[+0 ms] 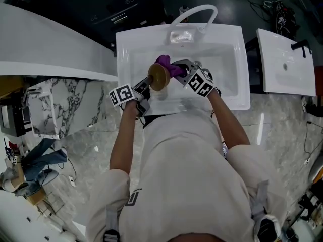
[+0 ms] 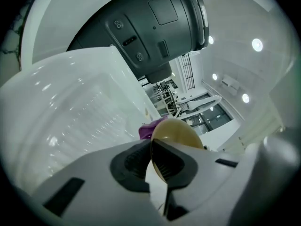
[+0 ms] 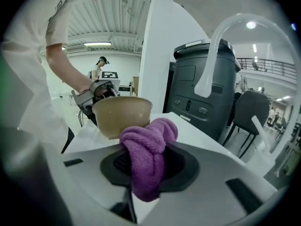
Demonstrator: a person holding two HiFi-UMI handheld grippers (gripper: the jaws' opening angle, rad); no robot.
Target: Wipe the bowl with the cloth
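Observation:
A tan bowl (image 1: 158, 76) is held on its side over the white sink (image 1: 228, 59). My left gripper (image 1: 145, 86) is shut on the bowl's rim; in the left gripper view the bowl (image 2: 181, 134) shows edge-on between the jaws of the left gripper (image 2: 153, 161). My right gripper (image 1: 180, 70) is shut on a purple cloth (image 1: 169, 65), which lies against the bowl's far side. In the right gripper view the cloth (image 3: 148, 152) bunches between the jaws of the right gripper (image 3: 146, 166), touching the bowl (image 3: 121, 115) just ahead.
A white faucet (image 1: 198, 13) arches over the sink's back edge. A second white basin (image 1: 284, 64) sits to the right. A dark grey bin (image 3: 202, 86) stands behind the sink. Marble floor lies around the person.

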